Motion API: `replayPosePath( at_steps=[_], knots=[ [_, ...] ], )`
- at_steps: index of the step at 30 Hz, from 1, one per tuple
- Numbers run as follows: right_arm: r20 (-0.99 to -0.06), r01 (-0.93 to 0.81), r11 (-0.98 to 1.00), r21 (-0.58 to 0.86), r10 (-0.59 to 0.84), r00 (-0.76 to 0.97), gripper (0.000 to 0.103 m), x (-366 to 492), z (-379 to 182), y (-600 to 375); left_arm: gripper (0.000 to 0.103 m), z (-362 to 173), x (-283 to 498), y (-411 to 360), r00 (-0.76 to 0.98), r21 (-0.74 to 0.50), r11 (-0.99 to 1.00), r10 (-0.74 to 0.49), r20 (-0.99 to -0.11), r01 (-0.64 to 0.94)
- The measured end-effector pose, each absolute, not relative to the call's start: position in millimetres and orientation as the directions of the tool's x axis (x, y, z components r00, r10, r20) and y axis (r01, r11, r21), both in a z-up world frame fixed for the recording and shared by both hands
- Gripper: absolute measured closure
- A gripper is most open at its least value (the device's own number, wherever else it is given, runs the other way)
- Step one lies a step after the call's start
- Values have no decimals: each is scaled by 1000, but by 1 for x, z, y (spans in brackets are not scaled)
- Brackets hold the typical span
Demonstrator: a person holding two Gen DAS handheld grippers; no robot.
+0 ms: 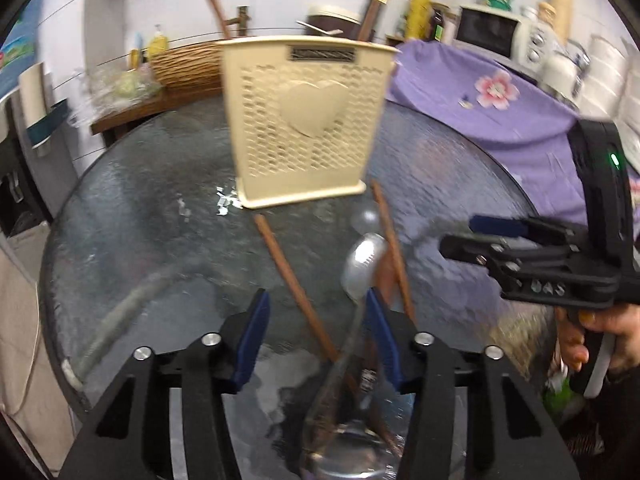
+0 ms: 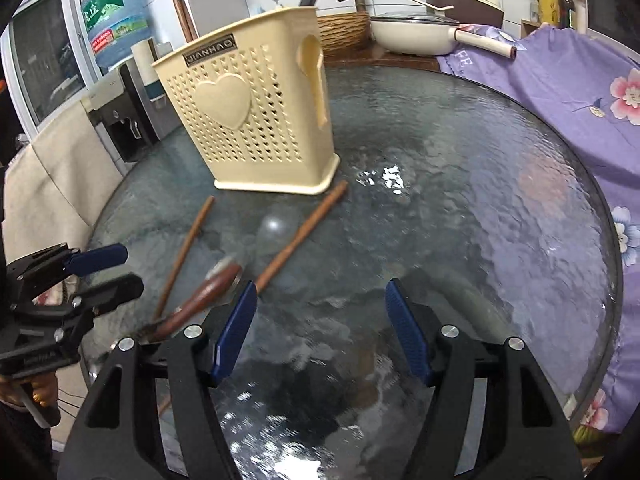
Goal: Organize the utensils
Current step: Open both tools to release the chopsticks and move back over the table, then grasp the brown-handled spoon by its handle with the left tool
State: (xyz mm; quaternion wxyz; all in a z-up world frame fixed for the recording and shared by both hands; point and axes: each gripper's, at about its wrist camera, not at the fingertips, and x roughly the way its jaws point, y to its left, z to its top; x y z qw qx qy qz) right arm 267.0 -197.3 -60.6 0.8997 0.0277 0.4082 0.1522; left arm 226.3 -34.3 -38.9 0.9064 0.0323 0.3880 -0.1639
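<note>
A cream perforated utensil holder (image 1: 304, 120) (image 2: 256, 120) with a heart on its front stands upright on the round glass table (image 1: 140, 220) (image 2: 480, 200). In front of it lie two brown chopsticks (image 1: 292, 280) (image 2: 300, 236) and a metal spoon (image 1: 362, 268) (image 2: 216, 284). My left gripper (image 1: 318, 336) (image 2: 116, 272) is open low over them. One chopstick and the spoon's handle run between its blue pads (image 1: 256, 340), the handle close to the right pad, and I see no pressing. My right gripper (image 2: 322, 328) (image 1: 472, 236) is open over bare glass, with a chopstick end beside its left pad.
A purple flowered cloth (image 2: 560, 92) (image 1: 500, 120) covers something at the table's right. Behind the table a wooden counter holds a wicker basket (image 1: 188, 64), a white pan (image 2: 412, 32) and a tap. A water dispenser (image 2: 120, 92) stands at the left. A hand (image 1: 600, 340) holds the right gripper.
</note>
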Motion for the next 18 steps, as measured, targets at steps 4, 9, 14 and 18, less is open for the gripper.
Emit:
replayPosePath(
  at_steps=[4, 9, 14, 18],
  knots=[
    [-743, -236, 959, 155, 270, 613, 36, 269, -62, -203, 66, -47, 224, -52, 620, -51, 929, -285, -731, 368],
    [-753, -229, 961, 152, 263, 603, 36, 271, -64, -206, 69, -52, 228, -62, 590, -81, 918, -314, -743, 388],
    [-757, -233, 958, 165, 274, 594, 36, 271, -66, -208, 72, -54, 230, -76, 585, -58, 913, -307, -751, 404],
    [-757, -236, 958, 163, 275, 592, 36, 271, -65, -208, 74, -58, 237, -86, 578, -51, 913, -299, -759, 405]
  ],
)
